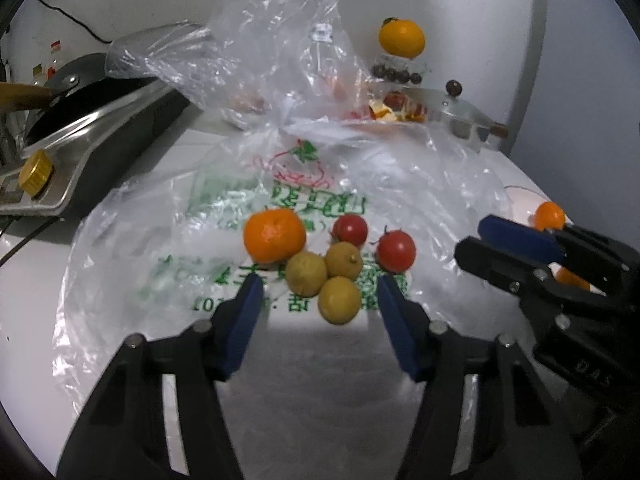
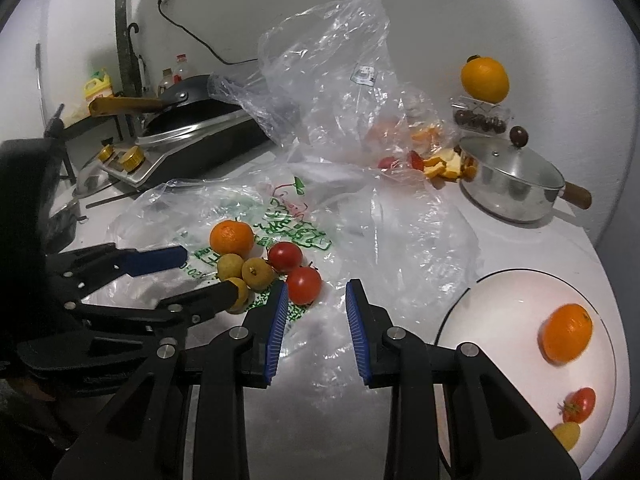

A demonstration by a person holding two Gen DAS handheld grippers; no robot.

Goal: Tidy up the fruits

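Left hand-held gripper (image 1: 320, 284): jaws wide, empty, straddling the nearest yellow fruit (image 1: 339, 300).
Right hand-held gripper (image 2: 316, 292): half open, holding nothing.
Fruit pile: mandarin (image 1: 274, 234) and tomatoes (image 1: 396, 251) lay on the plastic bag (image 1: 224, 248).
Plate (image 2: 500, 304): carried an orange (image 2: 567, 333).
Bag print: green, seemingly Chinese, unreadable.

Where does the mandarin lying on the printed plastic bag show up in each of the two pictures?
Left wrist view: the mandarin lies centre-left, just beyond the open left hand-held gripper.
Right wrist view: the mandarin sits left of centre, above the yellow-brown fruits.
Shared landmark: the steel pot at the back right.
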